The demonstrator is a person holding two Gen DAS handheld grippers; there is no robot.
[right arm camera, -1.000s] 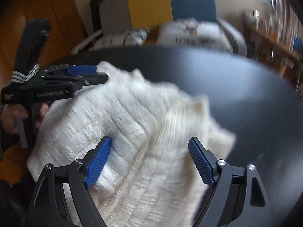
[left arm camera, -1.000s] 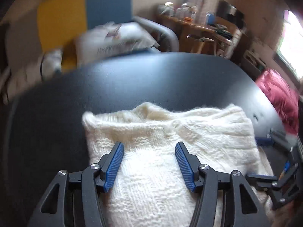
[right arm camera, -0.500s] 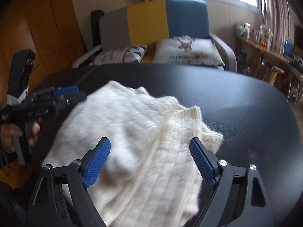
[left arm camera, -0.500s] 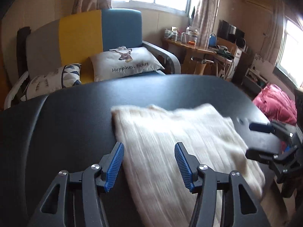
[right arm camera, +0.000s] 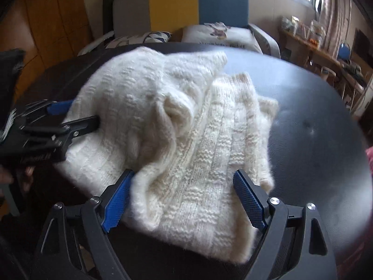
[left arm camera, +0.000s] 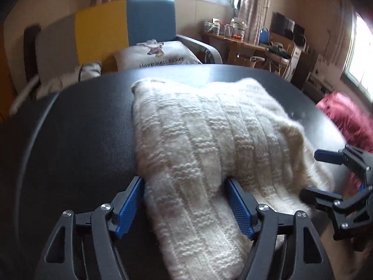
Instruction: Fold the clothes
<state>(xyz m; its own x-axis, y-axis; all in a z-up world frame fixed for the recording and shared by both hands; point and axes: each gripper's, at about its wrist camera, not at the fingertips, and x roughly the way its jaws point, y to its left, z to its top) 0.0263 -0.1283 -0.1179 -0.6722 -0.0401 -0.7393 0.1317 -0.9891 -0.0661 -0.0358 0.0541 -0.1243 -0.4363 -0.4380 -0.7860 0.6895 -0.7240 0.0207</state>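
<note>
Sweater (left arm camera: 209,154), cream knit, fills the middle of both views, bunched in thick layers on the black bench (left arm camera: 77,140) so both tools can reach its near edge. Left tongs (left arm camera: 186,207) at lower centre stand wide, straddling a fold without pinching. Right tongs (right arm camera: 184,200) likewise gape around the hem, holding nothing.

Fuzzy knitted wool sweater (left arm camera: 209,140) (ribbed), smooth matt black table (left arm camera: 81,128)
</note>
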